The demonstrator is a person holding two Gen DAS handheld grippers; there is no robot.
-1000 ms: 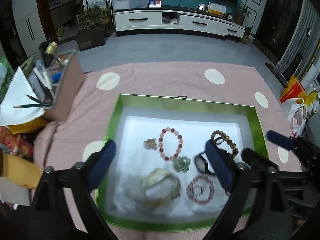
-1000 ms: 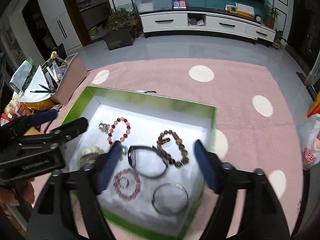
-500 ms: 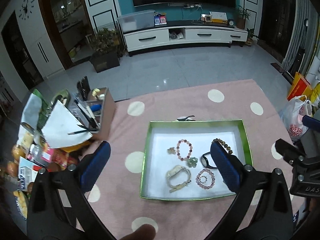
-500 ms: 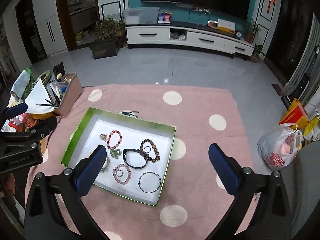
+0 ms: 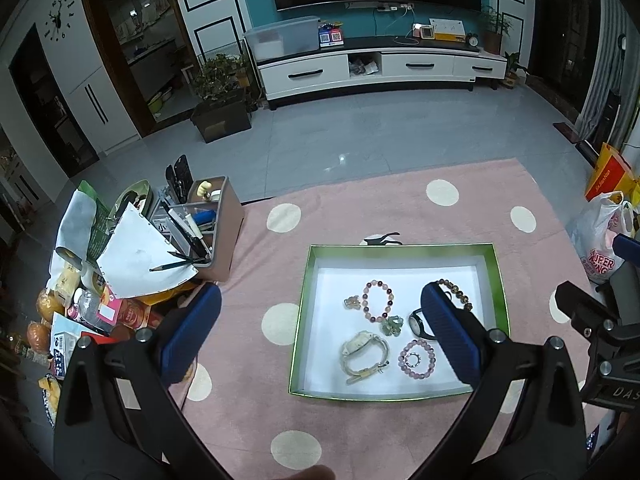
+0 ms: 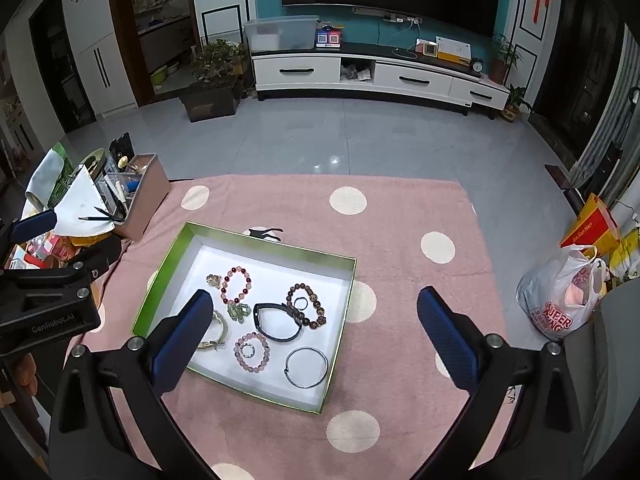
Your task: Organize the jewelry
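Hovering above the pink rug, the left gripper and right gripper gape fully, holding nothing; bracelets lie inside the green-rimmed box.

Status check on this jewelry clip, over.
Left gripper and right gripper open, empty, above tray. Bracelets, bangle, watch lying inside. Nothing in the way.

Pink cream-dotted rug, green-rimmed tray
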